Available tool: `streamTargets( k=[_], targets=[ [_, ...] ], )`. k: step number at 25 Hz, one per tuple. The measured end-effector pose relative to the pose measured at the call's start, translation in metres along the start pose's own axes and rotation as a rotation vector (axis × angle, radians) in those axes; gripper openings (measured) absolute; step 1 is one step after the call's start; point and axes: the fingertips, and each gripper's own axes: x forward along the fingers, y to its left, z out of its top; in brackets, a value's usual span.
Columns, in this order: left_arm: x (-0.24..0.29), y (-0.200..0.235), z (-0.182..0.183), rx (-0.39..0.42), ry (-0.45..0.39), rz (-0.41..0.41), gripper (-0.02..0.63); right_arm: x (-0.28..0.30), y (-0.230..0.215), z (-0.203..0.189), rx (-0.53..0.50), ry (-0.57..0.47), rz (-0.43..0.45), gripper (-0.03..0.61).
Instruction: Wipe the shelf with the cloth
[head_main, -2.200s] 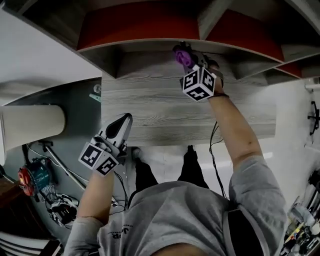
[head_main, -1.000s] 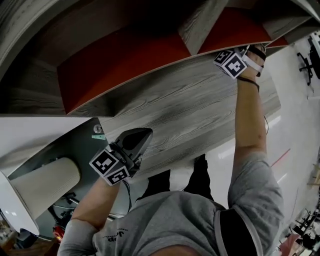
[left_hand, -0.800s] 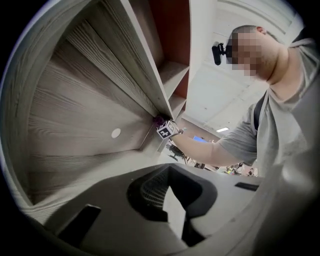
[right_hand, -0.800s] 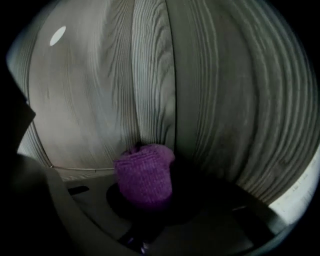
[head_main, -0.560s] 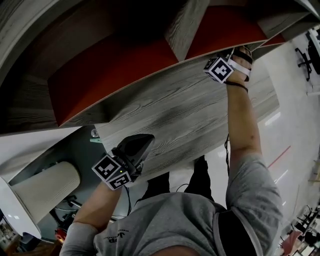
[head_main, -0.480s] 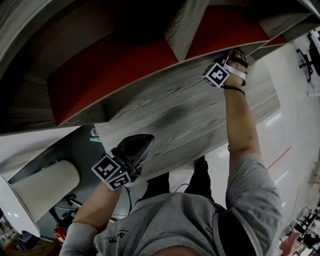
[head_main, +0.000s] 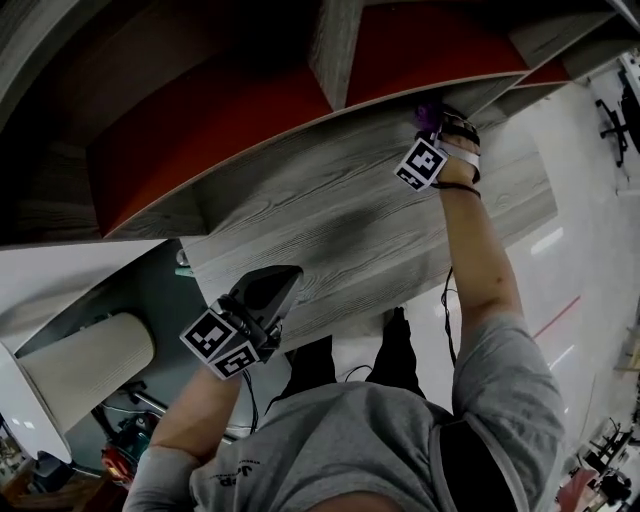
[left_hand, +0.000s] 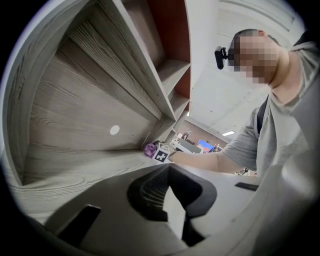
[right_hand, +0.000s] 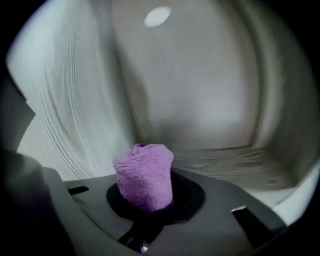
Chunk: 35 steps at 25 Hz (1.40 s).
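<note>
The purple cloth (right_hand: 145, 176) is bunched between the jaws of my right gripper (right_hand: 148, 201), which is shut on it. In the head view that gripper (head_main: 432, 128) presses the cloth (head_main: 430, 110) against the grey wood shelf (head_main: 330, 220), at its back right by an upright divider. The left gripper view shows the cloth (left_hand: 150, 149) far off on the shelf board (left_hand: 75, 130). My left gripper (head_main: 276, 284) is shut on nothing and hangs at the shelf's front edge, left of centre. Its jaws (left_hand: 169, 200) meet in its own view.
Red back panels (head_main: 210, 130) and a grey upright divider (head_main: 330, 45) close the compartments behind the shelf. A white cylinder (head_main: 85, 375) and cables lie below at the left. The person's arm (head_main: 475, 260) reaches across the board's right half.
My right gripper has slid the cloth leftwards along the back of the shelf, away from the far right corner. The left gripper has hardly moved.
</note>
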Motion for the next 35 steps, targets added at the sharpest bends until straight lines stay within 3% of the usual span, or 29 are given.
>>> streamTargets(
  k=[3, 6, 9, 13, 16, 22, 27, 31, 33, 35],
  targets=[
    [0.006, -0.016, 0.01, 0.012, -0.017, -0.015, 0.028, -0.063, -0.092, -0.006, 0.096, -0.155, -0.228, 0.072],
    [0.012, -0.031, 0.021, 0.028, -0.027, -0.03, 0.026, -0.112, -0.172, -0.03, 0.152, -0.228, -0.415, 0.072],
    [0.016, -0.044, 0.028, 0.038, -0.026, -0.035, 0.027, -0.124, -0.201, -0.045, 0.118, -0.247, -0.503, 0.074],
    [0.021, -0.049, 0.028, 0.043, -0.022, -0.026, 0.028, -0.113, -0.2, -0.04, 0.071, -0.245, -0.54, 0.074],
    [0.024, -0.045, 0.022, 0.03, -0.023, -0.017, 0.028, -0.098, -0.177, -0.033, 0.067, -0.23, -0.472, 0.074],
    [0.021, -0.044, 0.013, 0.002, -0.038, -0.006, 0.027, -0.039, -0.044, -0.038, -0.088, -0.133, -0.159, 0.074],
    [-0.006, -0.028, 0.021, 0.014, -0.048, 0.029, 0.027, -0.011, 0.045, -0.051, -0.135, -0.045, 0.107, 0.074],
    [-0.029, -0.007, 0.036, 0.05, -0.051, 0.092, 0.027, -0.003, 0.069, -0.074, -0.093, 0.025, 0.195, 0.074],
    [-0.034, -0.002, 0.041, 0.046, -0.057, 0.127, 0.027, -0.007, 0.065, -0.071, -0.039, 0.008, 0.225, 0.074],
    [-0.031, -0.001, 0.043, 0.028, -0.067, 0.166, 0.026, -0.02, 0.051, -0.057, 0.077, -0.064, 0.25, 0.072]
  ],
)
